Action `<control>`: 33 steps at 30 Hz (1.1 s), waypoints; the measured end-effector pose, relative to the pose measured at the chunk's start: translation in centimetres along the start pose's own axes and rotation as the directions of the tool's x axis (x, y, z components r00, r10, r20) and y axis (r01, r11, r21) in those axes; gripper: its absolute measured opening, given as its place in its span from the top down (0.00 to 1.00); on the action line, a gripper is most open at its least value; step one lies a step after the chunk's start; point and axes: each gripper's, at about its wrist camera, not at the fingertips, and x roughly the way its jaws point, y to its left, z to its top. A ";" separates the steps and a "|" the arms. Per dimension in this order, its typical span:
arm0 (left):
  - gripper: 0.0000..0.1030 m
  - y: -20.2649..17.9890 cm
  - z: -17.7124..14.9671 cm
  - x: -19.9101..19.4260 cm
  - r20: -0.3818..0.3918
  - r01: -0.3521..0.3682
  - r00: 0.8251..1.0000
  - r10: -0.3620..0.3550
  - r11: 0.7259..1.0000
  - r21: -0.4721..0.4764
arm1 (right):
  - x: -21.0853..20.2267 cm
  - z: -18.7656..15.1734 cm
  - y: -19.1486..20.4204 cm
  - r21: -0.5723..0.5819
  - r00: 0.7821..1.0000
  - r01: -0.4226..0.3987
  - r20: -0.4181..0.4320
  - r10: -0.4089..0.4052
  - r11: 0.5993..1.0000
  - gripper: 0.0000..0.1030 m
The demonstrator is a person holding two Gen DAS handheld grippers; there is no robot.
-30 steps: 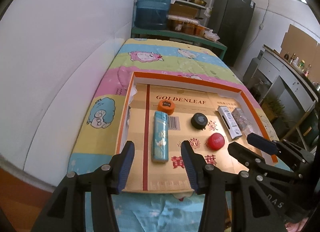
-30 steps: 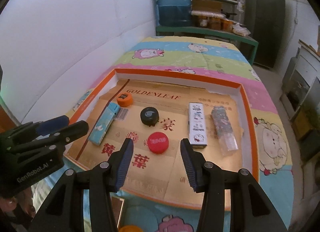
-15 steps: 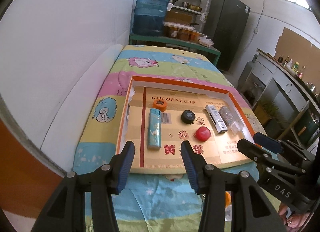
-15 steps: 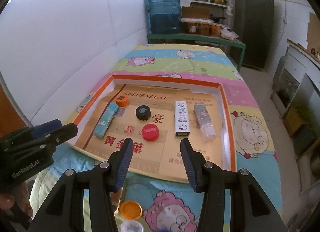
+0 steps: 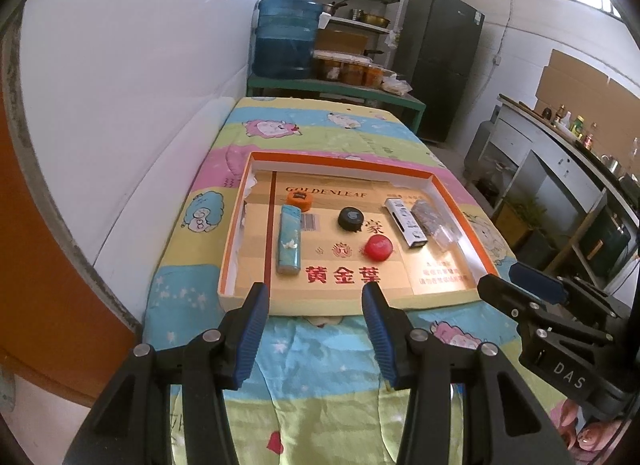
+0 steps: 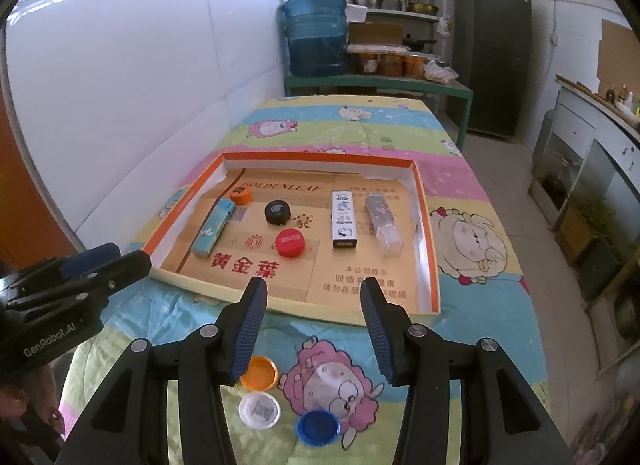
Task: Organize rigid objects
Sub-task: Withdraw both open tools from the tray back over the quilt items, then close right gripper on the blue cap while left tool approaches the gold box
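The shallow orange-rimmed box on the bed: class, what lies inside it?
Inside the box: an orange cap, teal lighter, black cap, red cap, white lighter and clear patterned lighter. The printed cardboard liner hides the box's floor.

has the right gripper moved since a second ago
Yes. The right gripper has pulled back from the orange-rimmed tray: its fingertips were over the tray floor near the red cap and now sit at the near rim.
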 end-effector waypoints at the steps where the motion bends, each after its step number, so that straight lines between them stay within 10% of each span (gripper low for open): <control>1: 0.53 -0.1 -0.1 -0.2 0.003 -0.001 1.000 0.001 1.000 0.005 | -0.2 -0.2 0.0 0.000 1.000 0.001 0.002 -0.001 1.000 0.51; 33: 0.45 -2.7 -4.2 -4.0 0.033 0.013 0.999 -0.015 0.998 0.065 | -5.2 -4.8 0.4 0.002 0.999 0.028 0.033 -0.028 1.000 0.51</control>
